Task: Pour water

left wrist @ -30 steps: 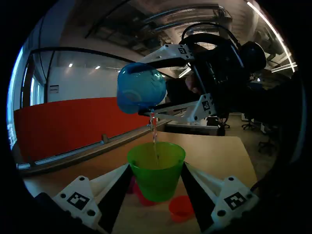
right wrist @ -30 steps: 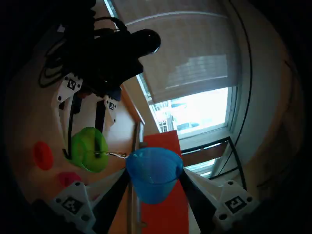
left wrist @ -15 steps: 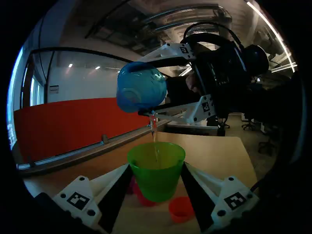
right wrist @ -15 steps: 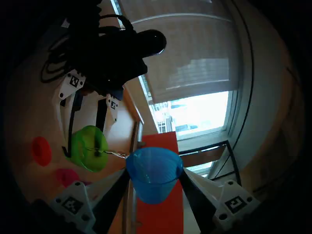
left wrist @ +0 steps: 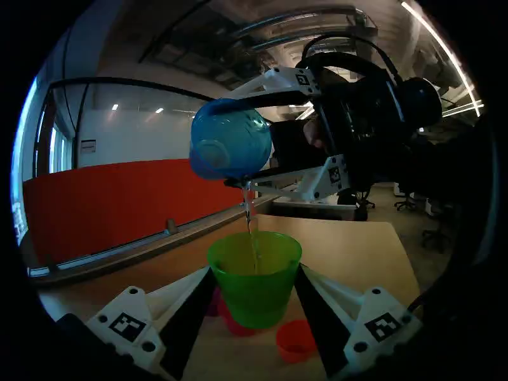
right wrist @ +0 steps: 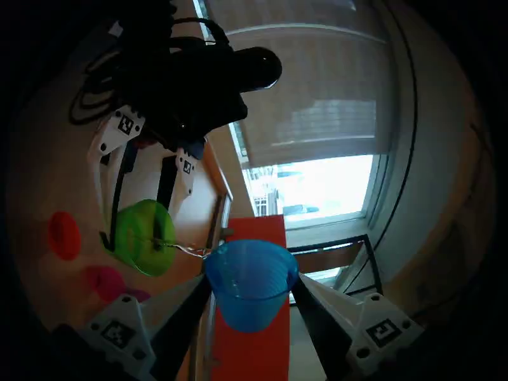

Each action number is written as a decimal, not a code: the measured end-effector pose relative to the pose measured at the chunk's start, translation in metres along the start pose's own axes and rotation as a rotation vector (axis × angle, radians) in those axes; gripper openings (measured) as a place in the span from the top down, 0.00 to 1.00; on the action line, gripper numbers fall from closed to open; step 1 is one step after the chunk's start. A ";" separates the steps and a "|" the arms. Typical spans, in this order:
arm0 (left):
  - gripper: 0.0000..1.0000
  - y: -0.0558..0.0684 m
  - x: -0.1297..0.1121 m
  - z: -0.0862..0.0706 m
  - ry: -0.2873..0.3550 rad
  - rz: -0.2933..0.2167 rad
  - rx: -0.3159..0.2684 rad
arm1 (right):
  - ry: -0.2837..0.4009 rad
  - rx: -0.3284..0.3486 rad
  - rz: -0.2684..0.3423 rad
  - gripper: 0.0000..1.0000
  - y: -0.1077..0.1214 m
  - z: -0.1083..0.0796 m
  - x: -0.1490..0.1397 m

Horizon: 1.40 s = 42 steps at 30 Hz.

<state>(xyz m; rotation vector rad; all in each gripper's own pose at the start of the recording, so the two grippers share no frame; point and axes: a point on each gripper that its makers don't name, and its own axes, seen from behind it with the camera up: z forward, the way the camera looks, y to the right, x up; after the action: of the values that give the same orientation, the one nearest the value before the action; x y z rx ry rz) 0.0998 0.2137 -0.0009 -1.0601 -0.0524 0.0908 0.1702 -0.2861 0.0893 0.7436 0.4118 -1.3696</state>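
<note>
Two tongs: left tongs [left wrist: 254,274], right tongs [right wrist: 249,284]. One blue cup [left wrist: 228,140], one green cup [left wrist: 255,286], one orange cup [left wrist: 294,340], one pink cup [right wrist: 103,279].

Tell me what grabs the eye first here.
The tilted blue cup, clamped in the jaws of the right gripper high in the left gripper view, sheds a thin water stream from its rim. Directly below, the bright green cup catches it, held upright in the jaws of the left gripper. A red wall panel runs behind on the left.
</note>
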 end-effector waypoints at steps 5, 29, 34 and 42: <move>0.17 -0.001 -0.001 0.000 0.001 -0.003 0.000 | 0.000 -0.001 -0.011 0.10 0.000 0.000 0.000; 0.17 0.001 0.001 -0.001 0.003 -0.001 0.001 | -0.004 -0.023 -0.101 0.10 0.004 0.003 0.004; 0.17 0.000 0.001 -0.001 0.004 -0.003 0.003 | -0.004 -0.029 -0.116 0.10 0.006 0.002 0.004; 0.17 0.000 0.002 -0.001 0.005 -0.002 0.003 | -0.006 -0.030 -0.145 0.10 0.006 0.003 0.004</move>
<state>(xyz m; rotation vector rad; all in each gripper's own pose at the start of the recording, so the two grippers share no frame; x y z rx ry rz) 0.1015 0.2132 -0.0008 -1.0572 -0.0484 0.0866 0.1763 -0.2914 0.0904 0.6952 0.4886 -1.4976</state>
